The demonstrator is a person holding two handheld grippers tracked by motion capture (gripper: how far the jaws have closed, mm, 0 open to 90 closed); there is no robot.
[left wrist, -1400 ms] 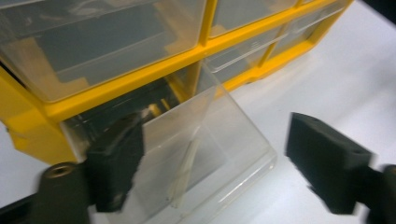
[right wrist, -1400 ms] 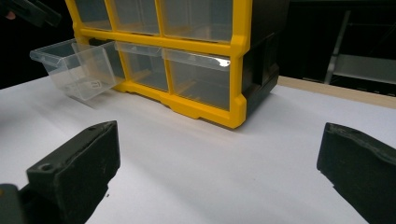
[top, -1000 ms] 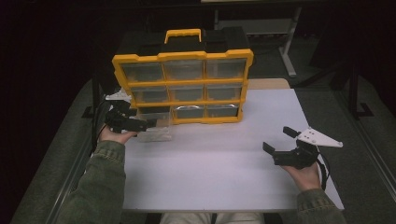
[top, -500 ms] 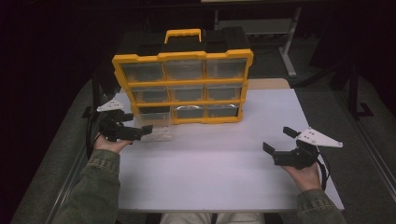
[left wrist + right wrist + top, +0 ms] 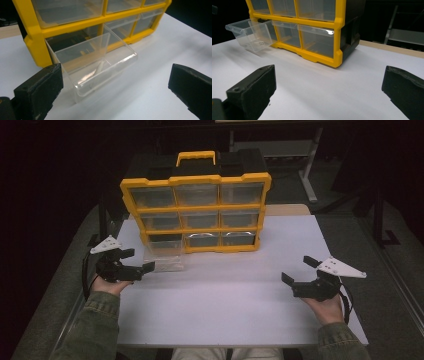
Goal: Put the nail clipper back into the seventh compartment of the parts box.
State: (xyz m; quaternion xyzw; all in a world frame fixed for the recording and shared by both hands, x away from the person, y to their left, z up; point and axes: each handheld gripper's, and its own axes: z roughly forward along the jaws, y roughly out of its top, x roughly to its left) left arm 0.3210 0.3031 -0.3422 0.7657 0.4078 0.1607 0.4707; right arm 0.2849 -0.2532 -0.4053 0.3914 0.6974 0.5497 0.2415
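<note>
A yellow and black organizer with several clear drawers stands at the back of the white table. Its bottom-left clear drawer is pulled most of the way out and rests tilted on the table. A thin pale item lies inside the drawer, too faint to identify. My left gripper hangs open just left of and in front of that drawer, holding nothing. My right gripper is open near the table's right side, well apart from the organizer.
A wooden board shows behind the organizer's right end. Dark floor and a metal frame lie beyond the table. Bare white tabletop stretches between the two grippers. The person's green sleeves enter from the bottom.
My left gripper has drawn back from the organizer toward the near left, away from the pulled-out drawer. The right gripper has stayed put.
</note>
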